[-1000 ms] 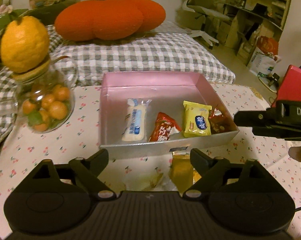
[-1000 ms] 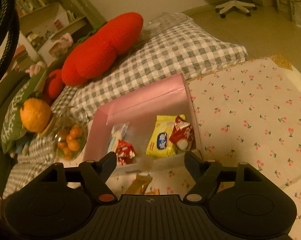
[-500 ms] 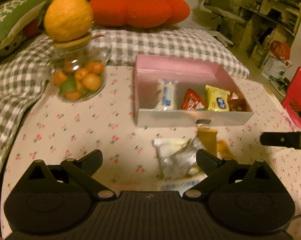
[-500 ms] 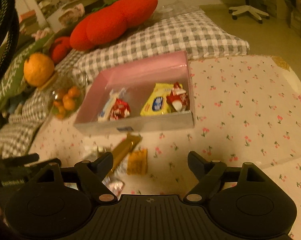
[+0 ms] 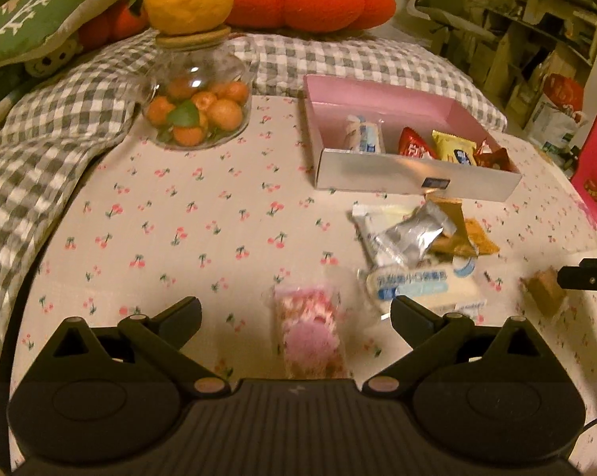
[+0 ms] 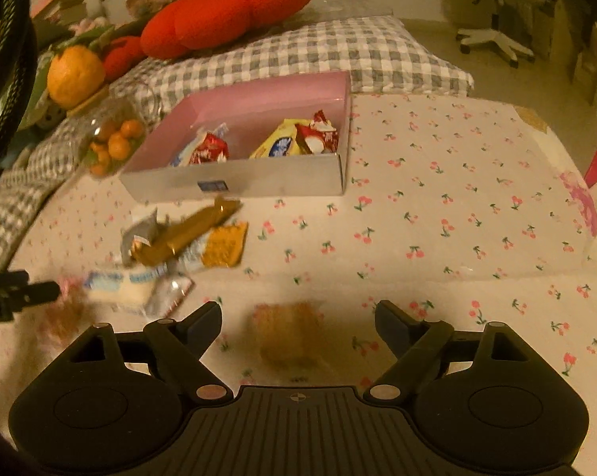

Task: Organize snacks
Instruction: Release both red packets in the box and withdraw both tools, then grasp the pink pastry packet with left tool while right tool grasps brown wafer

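1. Left wrist view: the left gripper (image 5: 294, 311) has pulled back from the pink box (image 5: 413, 178), tongs spread around a crinkly pink-wrapped snack (image 5: 312, 333) on the cherry-print tablecloth (image 5: 179, 230).
2. Right wrist view: the right gripper (image 6: 298, 317), also withdrawn, is spread over a blurred brown snack (image 6: 288, 335); foil packets (image 6: 179, 238) lie heaped before the box.

1. You've pulled your left gripper (image 5: 294, 313) back from the pink box (image 5: 413, 180); a pink-wrapped snack (image 5: 312, 331) now lies between its open fingers.
2. Your right gripper (image 6: 298, 317) has retreated too, spread over a brown snack (image 6: 288, 335) near the tablecloth's (image 6: 457, 206) front edge.
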Demonstrator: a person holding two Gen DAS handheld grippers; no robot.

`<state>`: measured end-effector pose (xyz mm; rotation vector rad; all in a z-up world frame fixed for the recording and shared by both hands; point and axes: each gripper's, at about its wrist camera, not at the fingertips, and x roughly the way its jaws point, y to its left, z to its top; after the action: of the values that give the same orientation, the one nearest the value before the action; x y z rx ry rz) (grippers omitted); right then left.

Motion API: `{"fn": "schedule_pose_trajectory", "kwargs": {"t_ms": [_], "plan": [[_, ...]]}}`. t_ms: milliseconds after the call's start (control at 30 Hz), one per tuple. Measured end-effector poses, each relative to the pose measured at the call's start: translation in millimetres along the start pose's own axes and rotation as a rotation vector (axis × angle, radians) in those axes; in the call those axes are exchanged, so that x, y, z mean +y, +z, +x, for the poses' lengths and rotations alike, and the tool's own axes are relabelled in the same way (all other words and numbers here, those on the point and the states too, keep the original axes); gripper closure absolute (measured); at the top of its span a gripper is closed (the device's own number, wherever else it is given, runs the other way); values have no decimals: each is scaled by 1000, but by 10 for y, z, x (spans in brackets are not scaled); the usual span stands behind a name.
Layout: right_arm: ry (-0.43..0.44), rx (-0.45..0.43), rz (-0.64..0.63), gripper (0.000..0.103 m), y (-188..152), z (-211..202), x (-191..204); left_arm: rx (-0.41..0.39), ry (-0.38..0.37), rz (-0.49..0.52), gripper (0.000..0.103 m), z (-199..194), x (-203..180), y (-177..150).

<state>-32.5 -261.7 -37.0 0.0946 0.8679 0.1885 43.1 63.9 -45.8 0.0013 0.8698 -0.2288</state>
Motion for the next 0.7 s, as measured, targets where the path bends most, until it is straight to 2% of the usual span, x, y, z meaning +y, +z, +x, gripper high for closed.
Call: {"fn": "schedule_pose_trajectory", "kwargs": {"t_ms": [233,500,700], "plan": [[-6,-2,-89,12,-230,38,48,-9,-14,46,1,6,4,-242],[-28,13,-152,12,-368,159,95,25,-20,86,1,106,-53,-411],[-39,-15,-170,1,-416,205,84,8,9,131,0,126,-75,-451]]}}
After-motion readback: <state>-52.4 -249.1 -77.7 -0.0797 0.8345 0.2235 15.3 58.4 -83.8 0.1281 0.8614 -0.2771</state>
